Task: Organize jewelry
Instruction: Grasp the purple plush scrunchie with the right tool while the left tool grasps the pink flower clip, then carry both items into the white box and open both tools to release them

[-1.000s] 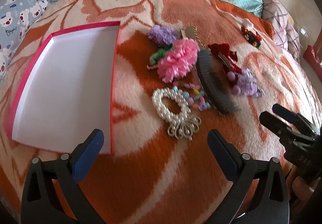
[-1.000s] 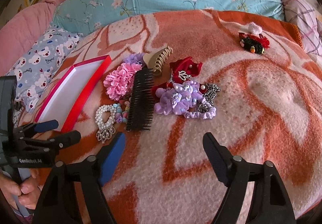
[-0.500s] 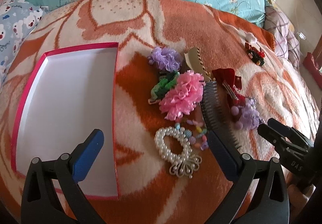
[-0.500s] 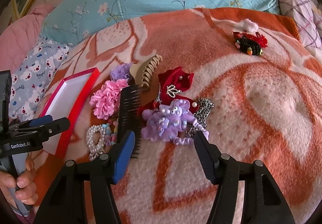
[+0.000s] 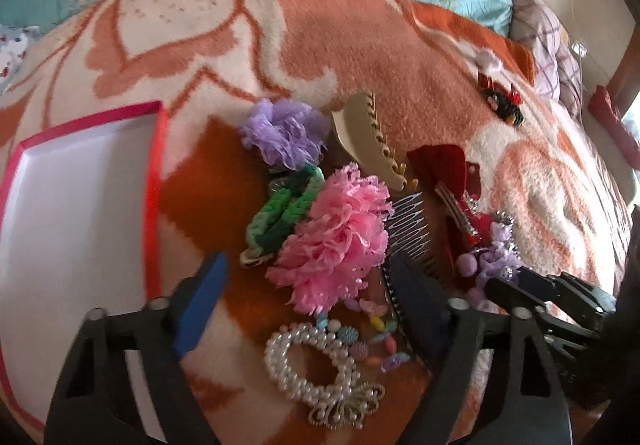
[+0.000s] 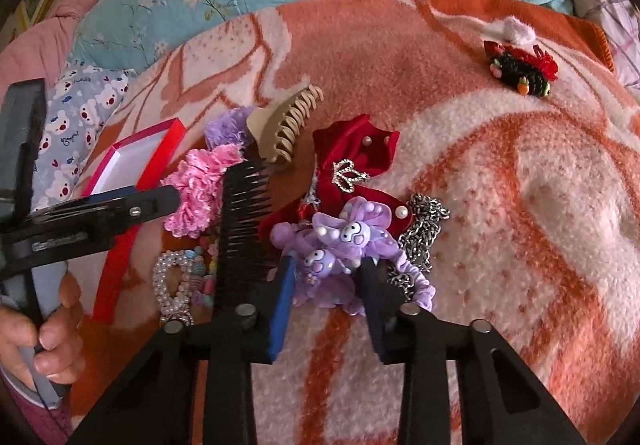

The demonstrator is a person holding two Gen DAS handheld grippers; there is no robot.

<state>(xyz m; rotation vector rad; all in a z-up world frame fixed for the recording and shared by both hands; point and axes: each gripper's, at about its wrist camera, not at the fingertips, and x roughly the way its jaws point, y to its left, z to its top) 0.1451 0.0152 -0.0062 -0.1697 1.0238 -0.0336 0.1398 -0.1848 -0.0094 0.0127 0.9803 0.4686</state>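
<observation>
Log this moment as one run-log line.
phase: reach | left gripper: jaws closing around pink flower, no contact | right gripper: jaws closing around purple scrunchie | red box: empty

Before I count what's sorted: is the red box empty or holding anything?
Empty, as far as shown: the red box shows only bare white floor; its near end is hidden.

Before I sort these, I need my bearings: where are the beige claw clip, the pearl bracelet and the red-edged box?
beige claw clip (image 5: 366,143): left wrist view, its smooth back.
pearl bracelet (image 5: 304,385): left wrist view, its lower bead loop.
red-edged box (image 5: 154,181): left wrist view, its right rim.
</observation>
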